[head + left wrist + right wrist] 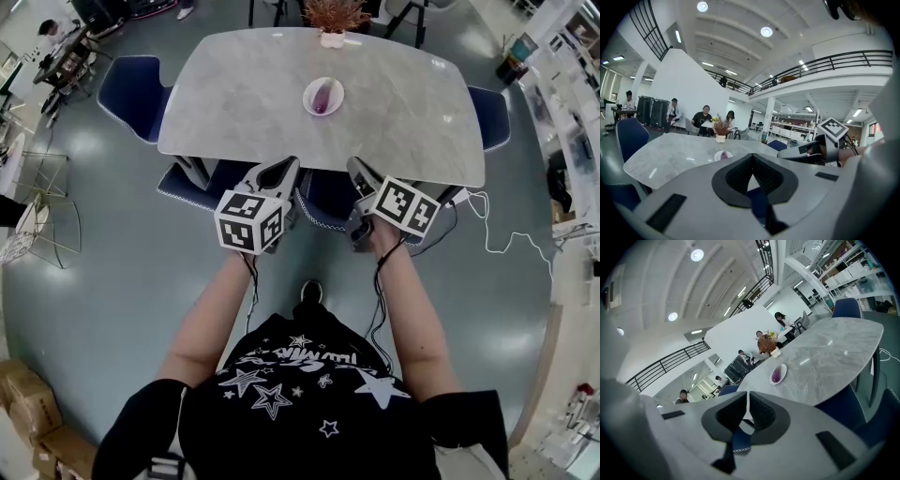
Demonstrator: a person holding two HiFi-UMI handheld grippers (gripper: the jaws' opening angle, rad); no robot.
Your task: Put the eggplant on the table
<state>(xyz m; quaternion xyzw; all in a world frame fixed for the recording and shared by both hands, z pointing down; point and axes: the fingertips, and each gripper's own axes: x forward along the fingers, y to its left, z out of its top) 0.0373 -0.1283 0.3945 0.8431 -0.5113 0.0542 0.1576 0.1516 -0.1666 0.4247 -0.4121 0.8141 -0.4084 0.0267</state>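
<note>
A small purple eggplant (322, 100) lies in a white plate (335, 88) near the middle of the grey marble table (244, 103). The right gripper view shows the eggplant (776, 376) in its plate (782, 369); the left gripper view shows that plate (718, 156) just beyond the jaws. My left gripper (285, 165) and right gripper (356, 168) hover side by side at the table's near edge, well short of the plate. Both are shut with nothing between their jaws. The left gripper (751, 157) points across the table, and the right gripper (747, 395) is tilted.
A potted dried plant (333, 19) stands at the table's far edge. Blue chairs sit at the left (131, 94), the right (492, 117) and tucked under the near edge (319, 204). A white cable (506, 234) trails on the floor at right. People sit in the background.
</note>
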